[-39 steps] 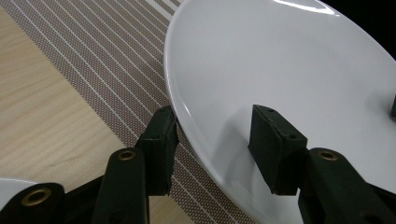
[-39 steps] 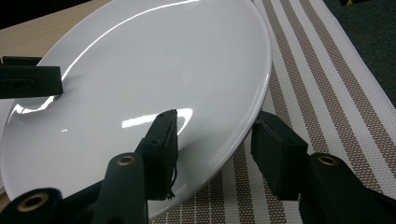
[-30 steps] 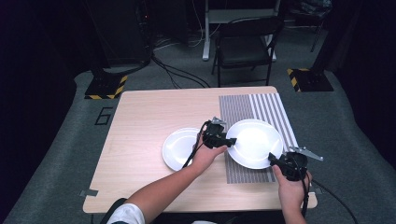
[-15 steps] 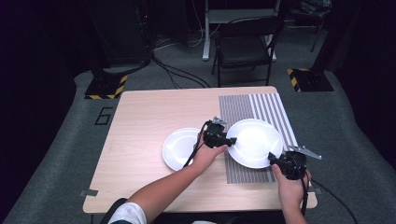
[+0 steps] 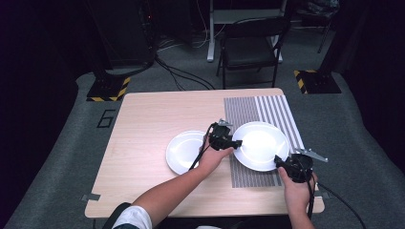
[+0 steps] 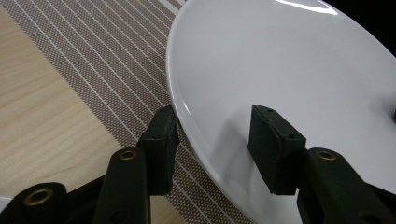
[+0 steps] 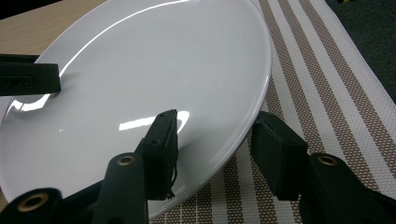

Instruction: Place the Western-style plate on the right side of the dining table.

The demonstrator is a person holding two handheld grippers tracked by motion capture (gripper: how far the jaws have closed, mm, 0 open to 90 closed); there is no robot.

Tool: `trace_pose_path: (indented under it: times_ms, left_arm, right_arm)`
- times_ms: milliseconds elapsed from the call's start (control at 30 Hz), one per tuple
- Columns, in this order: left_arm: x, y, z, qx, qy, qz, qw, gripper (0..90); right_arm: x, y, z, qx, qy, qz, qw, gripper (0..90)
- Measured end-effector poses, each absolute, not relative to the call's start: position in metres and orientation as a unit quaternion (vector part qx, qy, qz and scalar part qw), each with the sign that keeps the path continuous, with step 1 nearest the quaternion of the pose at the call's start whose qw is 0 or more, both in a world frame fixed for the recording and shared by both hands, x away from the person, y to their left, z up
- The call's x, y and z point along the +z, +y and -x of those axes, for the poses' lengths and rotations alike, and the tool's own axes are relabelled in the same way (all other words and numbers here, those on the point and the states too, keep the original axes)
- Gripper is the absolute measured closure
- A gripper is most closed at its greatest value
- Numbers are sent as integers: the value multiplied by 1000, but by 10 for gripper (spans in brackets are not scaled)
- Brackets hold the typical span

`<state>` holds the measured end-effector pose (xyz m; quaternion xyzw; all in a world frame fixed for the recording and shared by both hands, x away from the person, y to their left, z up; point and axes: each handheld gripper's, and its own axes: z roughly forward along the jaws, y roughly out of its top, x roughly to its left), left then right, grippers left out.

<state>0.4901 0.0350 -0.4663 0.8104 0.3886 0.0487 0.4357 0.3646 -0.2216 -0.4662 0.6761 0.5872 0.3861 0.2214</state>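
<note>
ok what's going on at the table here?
A person works a handheld gripper in each hand on a white plate that sits on a striped placemat. The left gripper straddles the plate's left rim, one jaw under it and one over, with a gap showing. The right gripper straddles the near right rim the same way. A second white plate sits on the bare wooden table, untouched.
</note>
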Motion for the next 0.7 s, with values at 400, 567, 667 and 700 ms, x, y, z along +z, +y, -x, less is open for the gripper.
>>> trace_pose_path:
  times_ms: [400, 567, 667, 700]
  left_arm:
    - [-475, 31, -500, 46, 402, -804, 436, 525]
    - [-477, 31, -506, 50, 408, -798, 441, 537]
    - [-479, 30, -509, 50, 410, -797, 441, 540]
    - [-480, 30, -510, 49, 412, -797, 440, 540]
  right_arm:
    - [-475, -222, -376, 381, 587, -679, 224, 510]
    - [-477, -222, -381, 379, 589, -678, 224, 510]
    - [-479, -222, -385, 380, 589, -677, 226, 511]
    - [-479, -222, -387, 380, 589, -677, 225, 510]
